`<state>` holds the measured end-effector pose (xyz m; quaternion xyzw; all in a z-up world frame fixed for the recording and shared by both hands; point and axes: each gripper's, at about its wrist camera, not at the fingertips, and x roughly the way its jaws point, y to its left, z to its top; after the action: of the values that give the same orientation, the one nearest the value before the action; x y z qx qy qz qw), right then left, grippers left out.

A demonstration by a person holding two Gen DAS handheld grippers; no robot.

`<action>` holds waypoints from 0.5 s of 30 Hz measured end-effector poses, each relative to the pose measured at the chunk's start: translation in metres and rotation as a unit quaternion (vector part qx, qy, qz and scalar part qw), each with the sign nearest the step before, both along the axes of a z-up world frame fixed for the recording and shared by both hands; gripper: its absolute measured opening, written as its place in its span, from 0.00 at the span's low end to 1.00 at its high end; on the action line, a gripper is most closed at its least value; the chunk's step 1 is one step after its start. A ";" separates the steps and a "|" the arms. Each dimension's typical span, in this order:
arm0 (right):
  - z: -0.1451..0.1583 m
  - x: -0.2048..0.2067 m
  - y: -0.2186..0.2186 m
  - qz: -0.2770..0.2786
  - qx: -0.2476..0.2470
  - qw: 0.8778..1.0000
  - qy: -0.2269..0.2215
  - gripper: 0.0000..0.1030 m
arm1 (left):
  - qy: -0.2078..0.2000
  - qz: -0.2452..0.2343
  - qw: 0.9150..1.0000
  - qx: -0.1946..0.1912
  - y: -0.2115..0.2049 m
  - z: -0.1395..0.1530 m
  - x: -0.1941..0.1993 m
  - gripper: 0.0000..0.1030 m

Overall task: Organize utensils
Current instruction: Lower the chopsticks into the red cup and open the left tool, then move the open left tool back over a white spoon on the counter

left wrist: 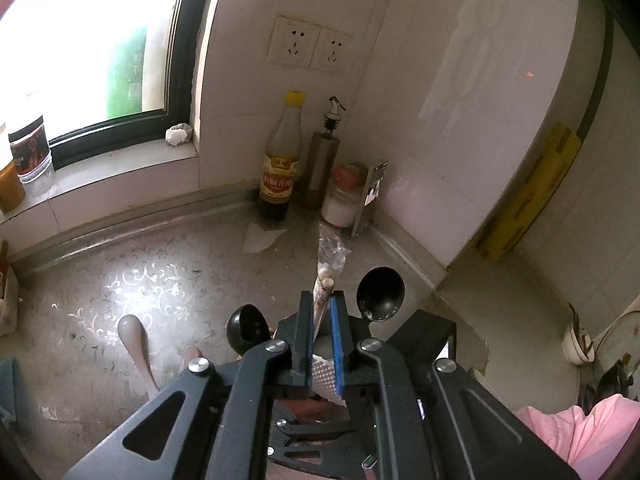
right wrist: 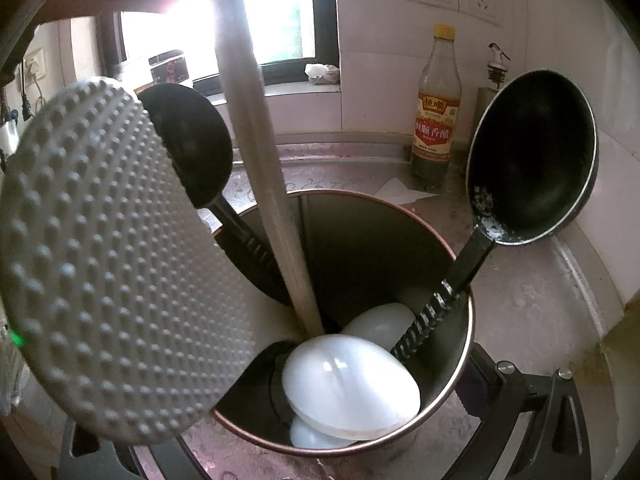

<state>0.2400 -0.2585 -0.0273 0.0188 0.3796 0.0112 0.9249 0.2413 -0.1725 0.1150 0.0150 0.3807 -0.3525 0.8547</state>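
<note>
1. The left gripper (left wrist: 321, 308), at lower centre of the left wrist view, has its fingers (left wrist: 306, 332) only narrowly parted, with a bundle of wooden chopsticks (left wrist: 322, 292) between them; whether the pads press on the sticks cannot be told.
2. One finger is plain black, the other faced with a blue pad.
3. The right gripper's fingers are hidden in the right wrist view behind a round metal holder (right wrist: 452, 384), so their spread cannot be told; only black frame parts show at the lower corners.
4. In the holder stand a pale wooden stick (right wrist: 276, 200), two black ladles (right wrist: 532, 160) with twisted handles, a white dimpled rice paddle (right wrist: 108, 264) filling the left of the frame, and smooth white spoons (right wrist: 352, 388) at the bottom.
5. In the left wrist view another white spoon (left wrist: 134, 340) lies on the worktop (left wrist: 120, 272) at lower left.
6. The worktop is grey with a pale floral pattern.
7. In the corner at centre stand a yellow-capped vinegar bottle (left wrist: 282, 164), a steel oil dispenser (left wrist: 322, 160) and a red-lidded jar (left wrist: 344, 196), probably of salt.
8. White tiled walls carry two sockets (left wrist: 310, 44); a dark-framed window (left wrist: 100, 48) fills the upper left.
</note>
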 end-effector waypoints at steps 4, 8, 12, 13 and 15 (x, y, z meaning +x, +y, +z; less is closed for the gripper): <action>0.000 -0.001 -0.001 -0.001 0.001 1.000 0.001 1.00 | -0.010 0.001 1.000 -0.003 0.002 0.005 -0.004 0.36; 0.001 -0.001 -0.001 0.000 0.001 1.000 0.001 1.00 | -0.019 0.002 1.000 -0.008 0.007 0.011 -0.007 0.36; 0.001 -0.002 0.000 0.000 0.000 1.000 0.000 1.00 | -0.028 0.011 0.999 -0.015 0.013 0.018 -0.009 0.41; 0.001 -0.002 0.000 0.000 0.000 1.000 0.000 1.00 | -0.031 0.013 0.999 -0.017 0.016 0.019 -0.010 0.44; 0.001 -0.003 0.000 0.000 0.000 1.000 0.001 1.00 | -0.034 0.019 0.999 -0.020 0.019 0.021 -0.009 0.45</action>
<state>0.2371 -0.2582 -0.0260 0.0191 0.3803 0.0109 0.9246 0.2319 -0.1532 0.1363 0.0028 0.3445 -0.3433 0.8737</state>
